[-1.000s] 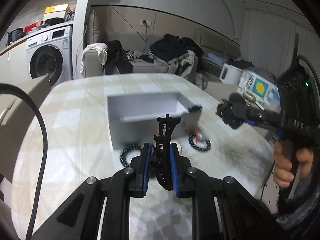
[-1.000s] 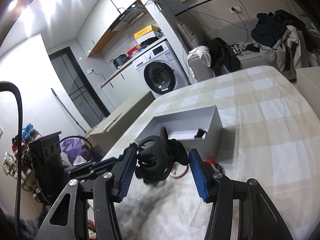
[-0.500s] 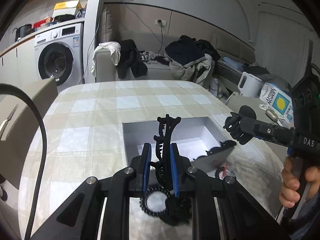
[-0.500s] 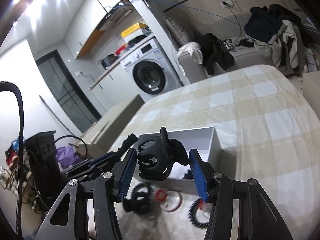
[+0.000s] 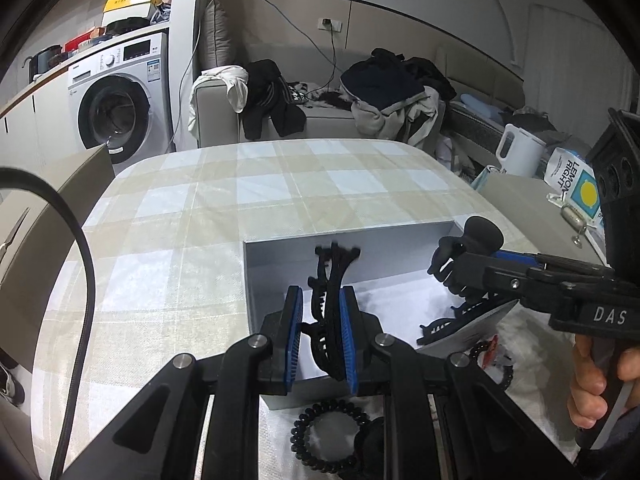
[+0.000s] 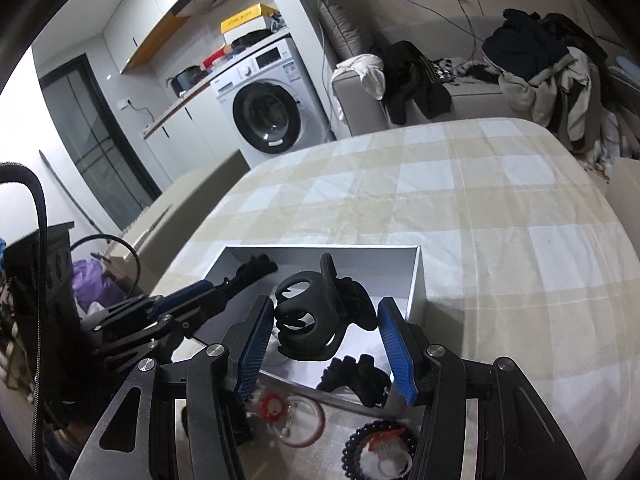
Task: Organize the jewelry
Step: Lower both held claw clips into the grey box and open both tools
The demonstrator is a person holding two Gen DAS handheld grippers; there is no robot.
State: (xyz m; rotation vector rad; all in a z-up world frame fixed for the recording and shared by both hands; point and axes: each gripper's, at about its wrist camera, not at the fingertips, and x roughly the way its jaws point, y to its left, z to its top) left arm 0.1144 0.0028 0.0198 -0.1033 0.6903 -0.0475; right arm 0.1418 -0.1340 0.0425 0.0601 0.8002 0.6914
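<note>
An open grey box stands on the checked tablecloth. My left gripper is shut on a slim black hair claw and holds it over the box's near left part. My right gripper is shut on a rounded black claw clip, held over the box's near edge; it also shows in the left wrist view. Another black clip lies inside the box below it.
On the cloth in front of the box lie a black coil hair tie, a clear ring with a red piece and a black bead bracelet. A sofa with clothes and a washing machine stand beyond the table.
Both grippers have moved forward with their clips and now hang over the box. The box sits nearer in both views; the loose hair ties have slid below the fingers.
</note>
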